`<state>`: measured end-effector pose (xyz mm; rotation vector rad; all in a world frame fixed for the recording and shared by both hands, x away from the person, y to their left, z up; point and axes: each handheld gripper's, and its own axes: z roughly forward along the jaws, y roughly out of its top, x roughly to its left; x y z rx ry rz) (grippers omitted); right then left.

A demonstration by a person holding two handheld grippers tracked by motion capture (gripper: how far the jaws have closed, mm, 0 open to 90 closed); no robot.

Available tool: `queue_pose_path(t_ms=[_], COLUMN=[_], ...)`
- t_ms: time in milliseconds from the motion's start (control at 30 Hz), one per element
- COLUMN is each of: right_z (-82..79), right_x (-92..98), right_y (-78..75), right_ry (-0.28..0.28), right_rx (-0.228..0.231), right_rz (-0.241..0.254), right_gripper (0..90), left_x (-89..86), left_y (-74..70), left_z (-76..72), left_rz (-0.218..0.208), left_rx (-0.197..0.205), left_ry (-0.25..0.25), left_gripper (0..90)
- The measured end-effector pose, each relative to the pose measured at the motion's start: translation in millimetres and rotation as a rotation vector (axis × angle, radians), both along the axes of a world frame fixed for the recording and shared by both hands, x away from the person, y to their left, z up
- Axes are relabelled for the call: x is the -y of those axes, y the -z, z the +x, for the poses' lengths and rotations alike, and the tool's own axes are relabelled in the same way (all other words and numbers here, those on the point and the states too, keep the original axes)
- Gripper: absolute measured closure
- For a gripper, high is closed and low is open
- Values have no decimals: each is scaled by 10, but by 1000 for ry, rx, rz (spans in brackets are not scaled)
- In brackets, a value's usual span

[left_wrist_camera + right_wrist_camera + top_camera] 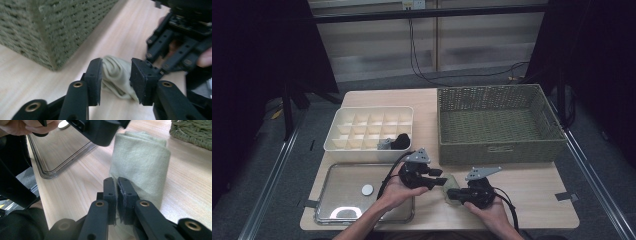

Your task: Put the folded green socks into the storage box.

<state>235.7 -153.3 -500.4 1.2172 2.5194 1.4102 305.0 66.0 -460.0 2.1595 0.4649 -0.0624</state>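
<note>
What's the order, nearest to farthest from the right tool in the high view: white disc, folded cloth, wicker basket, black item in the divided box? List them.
Measured from the right tool:
1. Folded cloth, at its tip, pinched between its jaws.
2. Black item, up and left, in the divided box.
3. Wicker basket and white disc: too close to call; the basket lies straight ahead, the disc far left on the metal tray.

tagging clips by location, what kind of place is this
Probably a lab or studio recording bench, not a home: a small wooden table ringed by dark curtains, cables trailing down the back wall, and a woven basket and divider tray laid out.
</note>
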Motion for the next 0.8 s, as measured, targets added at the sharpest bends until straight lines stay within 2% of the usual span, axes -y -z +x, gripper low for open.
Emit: queue_pose_path(t_ms=[67,200,267,300,333,400,433,533,633,700,800], right_z=[5,-8,-7,-3,-8,-14,-15,-15,-35,-51,-59], right_x=[5,7,13,18,23,31,37,60,90,121,182], right_y=[2,-4,-9,-5,-7,-9,-12,-26,-55,-72,-73], right_ry=[-2,-7,-13,-19,-17,-24,-23,-21,-9,4,23], right_rx=[1,2,-3,0,-3,-2,-6,-4,6,4,-8], right_rz=[2,-7,-11,-8,-10,-14,-14,-13,-30,-31,-15], right_gripper=[852,852,851,851,851,849,847,820,796,787,768], left_x=[78,162,186,182,180,177,183,185,189,187,192], left_y=[64,202,257,279,296,295,312,310,310,327,324], left_z=[28,109,114,123,129,136,131,122,94,88,84], left_rz=[32,49,103,105,89,105,89,117,128,120,129], left_rx=[-5,-40,-16,-36,-47,-52,-50,-45,-41,-47,-48], left_ry=[2,-4,18,22,15,25,21,26,38,39,42], left_gripper=[553,494,480,477,475,454,454,457,462,460,453])
